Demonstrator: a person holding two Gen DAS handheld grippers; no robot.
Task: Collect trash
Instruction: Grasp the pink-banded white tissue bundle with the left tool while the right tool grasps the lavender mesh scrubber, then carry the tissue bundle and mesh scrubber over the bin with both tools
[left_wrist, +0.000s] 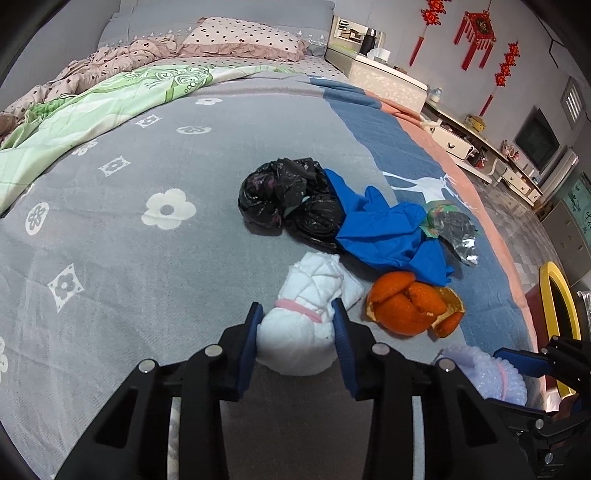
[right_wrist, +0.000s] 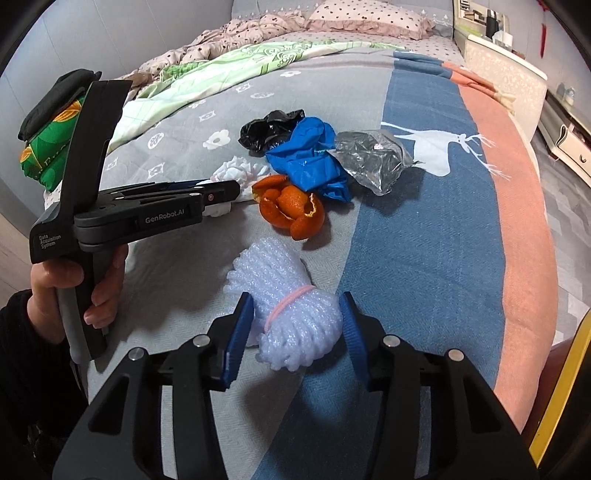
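Trash lies on the bed. My left gripper (left_wrist: 297, 314) has its jaws around a white paper bundle (left_wrist: 303, 332) tied with a pink band, pads touching its sides. My right gripper (right_wrist: 297, 306) straddles a white foam net bundle (right_wrist: 291, 310) with a pink band, with a small gap at each pad. Beyond lie orange peel (left_wrist: 413, 306) (right_wrist: 291, 210), a blue plastic bag (left_wrist: 384, 229) (right_wrist: 310, 158), a black plastic bag (left_wrist: 288, 195) (right_wrist: 269, 127) and a clear crumpled wrapper (left_wrist: 454, 229) (right_wrist: 373, 158).
A grey flowered bedspread (left_wrist: 147, 240) covers the bed, with a blue and pink band toward the right edge (right_wrist: 517, 240). A green quilt (left_wrist: 92, 110) and pillows lie at the head. A yellow-rimmed bin (left_wrist: 557, 306) stands beside the bed at right.
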